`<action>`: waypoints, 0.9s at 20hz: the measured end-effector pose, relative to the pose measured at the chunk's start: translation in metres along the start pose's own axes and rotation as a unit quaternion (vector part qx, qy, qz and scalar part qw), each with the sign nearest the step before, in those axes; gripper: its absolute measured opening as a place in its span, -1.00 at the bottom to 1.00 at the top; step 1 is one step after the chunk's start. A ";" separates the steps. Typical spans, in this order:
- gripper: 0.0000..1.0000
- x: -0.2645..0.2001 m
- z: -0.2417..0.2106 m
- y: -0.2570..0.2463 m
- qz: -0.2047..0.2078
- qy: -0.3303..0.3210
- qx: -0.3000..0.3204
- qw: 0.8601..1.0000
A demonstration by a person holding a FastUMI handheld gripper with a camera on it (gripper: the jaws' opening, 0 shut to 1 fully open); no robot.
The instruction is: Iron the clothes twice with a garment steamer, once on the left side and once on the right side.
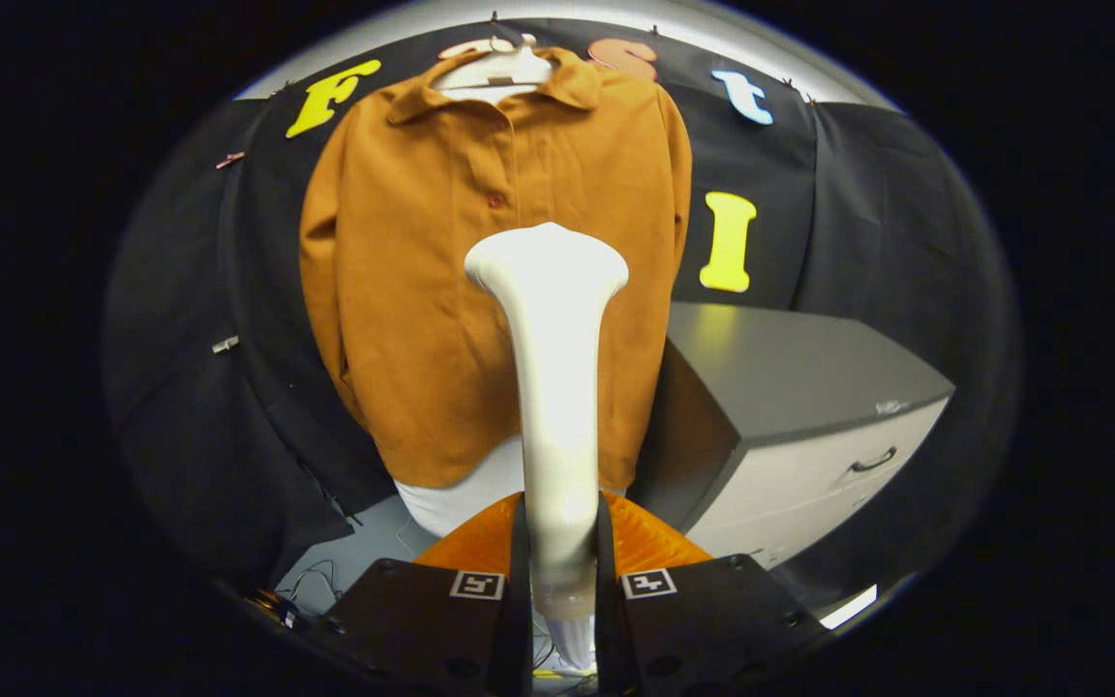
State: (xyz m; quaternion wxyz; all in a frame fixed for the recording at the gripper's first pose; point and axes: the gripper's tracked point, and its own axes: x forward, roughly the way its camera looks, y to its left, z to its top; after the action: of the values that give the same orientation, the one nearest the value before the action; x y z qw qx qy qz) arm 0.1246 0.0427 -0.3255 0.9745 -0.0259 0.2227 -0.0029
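An orange-brown buttoned shirt [422, 281] hangs on a white hanger [497, 68] against the booth's black wall, with a white garment's hem [461, 499] showing below it. My gripper [558, 542] is shut on the handle of a white garment steamer [556, 387]. The steamer stands upright between the fingers. Its wide head [548, 259] sits in front of the shirt's middle, just right of the button line, below a red button [496, 200]. I cannot tell if the head touches the cloth.
A grey cabinet [790, 387] with a drawer handle [873, 462] stands to the right of the shirt, close to its right edge. Cables [320, 576] lie on the floor below the shirt's left side.
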 end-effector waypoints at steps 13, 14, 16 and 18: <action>-0.43 0.041 0.129 0.098 0.004 -0.134 -0.094 0.986; -0.42 0.049 0.130 0.102 0.001 -0.136 -0.096 0.986; -0.42 0.058 0.126 0.103 -0.011 -0.137 -0.099 0.985; -0.42 0.062 0.118 0.104 -0.019 -0.135 -0.103 0.985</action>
State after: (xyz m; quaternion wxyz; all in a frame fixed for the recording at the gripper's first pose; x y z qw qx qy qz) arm 0.2309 0.1514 -0.2519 0.9876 -0.1305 0.0874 0.0052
